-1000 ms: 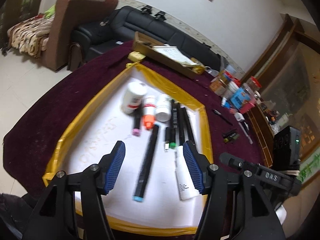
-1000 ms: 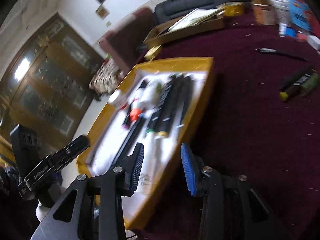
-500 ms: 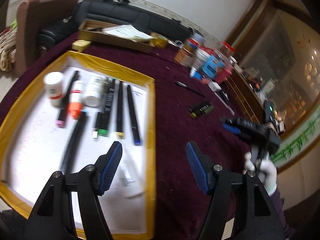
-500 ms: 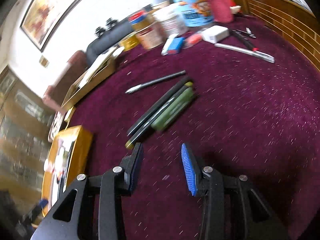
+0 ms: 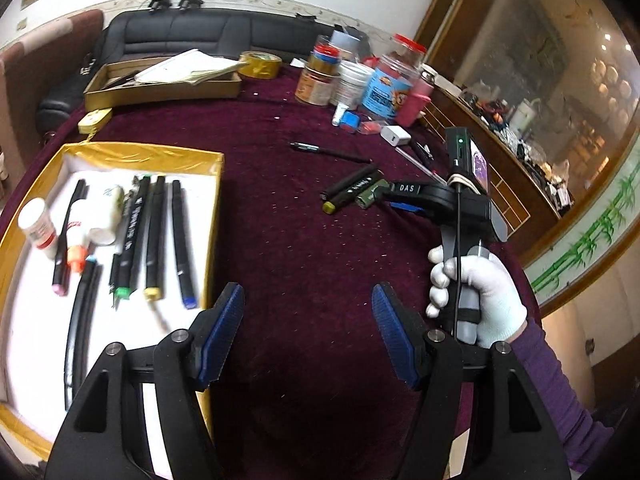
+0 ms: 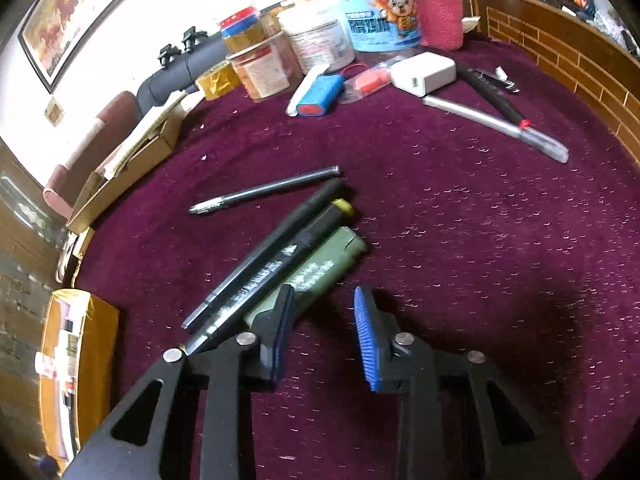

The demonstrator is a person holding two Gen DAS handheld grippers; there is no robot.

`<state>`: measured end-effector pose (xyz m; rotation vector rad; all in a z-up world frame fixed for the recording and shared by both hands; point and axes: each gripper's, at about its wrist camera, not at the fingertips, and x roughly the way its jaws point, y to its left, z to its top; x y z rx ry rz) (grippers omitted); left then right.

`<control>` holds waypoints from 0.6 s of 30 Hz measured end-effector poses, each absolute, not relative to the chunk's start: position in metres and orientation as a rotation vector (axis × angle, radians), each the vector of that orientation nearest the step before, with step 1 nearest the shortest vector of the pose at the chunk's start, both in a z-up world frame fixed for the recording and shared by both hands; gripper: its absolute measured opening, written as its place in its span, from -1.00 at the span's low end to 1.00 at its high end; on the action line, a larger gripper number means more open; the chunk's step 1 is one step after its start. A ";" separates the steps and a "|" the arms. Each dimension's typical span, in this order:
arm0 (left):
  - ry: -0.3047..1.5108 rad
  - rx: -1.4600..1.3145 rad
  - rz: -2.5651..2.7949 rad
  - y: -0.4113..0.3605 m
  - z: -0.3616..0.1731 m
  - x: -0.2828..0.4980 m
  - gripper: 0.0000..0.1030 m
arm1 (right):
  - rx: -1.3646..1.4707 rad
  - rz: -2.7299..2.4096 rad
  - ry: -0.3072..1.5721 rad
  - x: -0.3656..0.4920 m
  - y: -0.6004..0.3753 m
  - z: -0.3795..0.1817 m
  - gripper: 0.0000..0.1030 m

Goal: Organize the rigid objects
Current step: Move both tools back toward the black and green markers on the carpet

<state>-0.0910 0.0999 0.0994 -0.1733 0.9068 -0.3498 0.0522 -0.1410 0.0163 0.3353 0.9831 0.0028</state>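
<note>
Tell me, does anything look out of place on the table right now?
Yes. Two black markers and a green tube lie loose on the purple cloth, apart from the gold-edged tray where the other markers are lined up.

Black sofa [image 5: 192,34] behind table, framed painting [image 6: 76,12] on wall, wooden cabinet [image 5: 560,92] at right, maroon tablecloth [image 6: 460,240] underneath.

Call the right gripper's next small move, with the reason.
Probably shift the right gripper a touch toward the green tube so its jaws straddle it, then close. The jaws have just been closing but are still apart with only cloth between them; the tube and two black markers lie just beyond the near-side finger. The tray already holds the sorted pens.
</note>
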 end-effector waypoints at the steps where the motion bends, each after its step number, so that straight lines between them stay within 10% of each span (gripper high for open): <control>1: 0.913 -0.170 -0.355 0.096 0.099 -0.088 0.27 | 0.328 -0.012 0.986 0.050 -0.146 0.015 -0.89; 18: 0.954 0.046 -0.407 0.000 0.066 0.054 0.27 | 0.708 0.154 0.868 0.024 -0.220 -0.002 -0.70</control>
